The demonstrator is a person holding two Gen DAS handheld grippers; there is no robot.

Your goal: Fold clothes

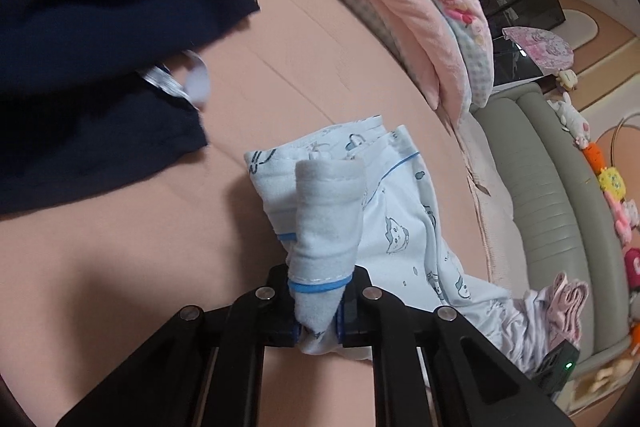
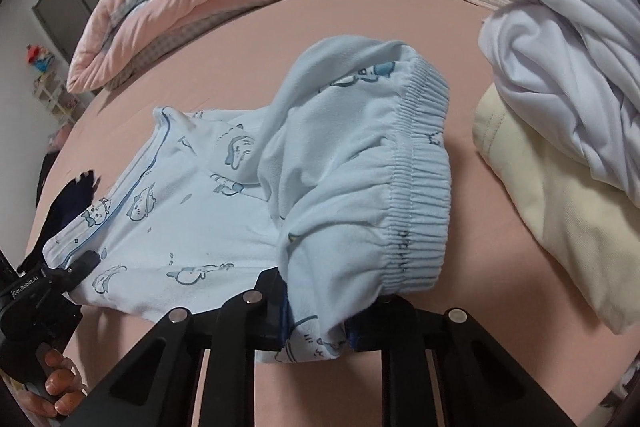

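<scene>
Light blue pyjama trousers (image 2: 192,211) with small animal prints and blue piping lie on the pink bed sheet (image 2: 360,11). My right gripper (image 2: 320,323) is shut on the end with the elastic waistband (image 2: 420,179), which bunches up over the fingers. In the left wrist view the same trousers (image 1: 400,211) trail to the right, and my left gripper (image 1: 318,303) is shut on a rolled hem edge with a blue stripe. The left gripper (image 2: 80,267) also shows at the lower left of the right wrist view, held by a hand (image 2: 56,383).
A dark navy garment (image 1: 80,67) lies at the left. A folded pink quilt (image 2: 180,7) sits at the bed's far side. White clothes (image 2: 560,67) rest on a cream garment (image 2: 560,207) at the right. Beyond the bed edge are a grey-green padded rail (image 1: 540,187) and plush toys (image 1: 612,187).
</scene>
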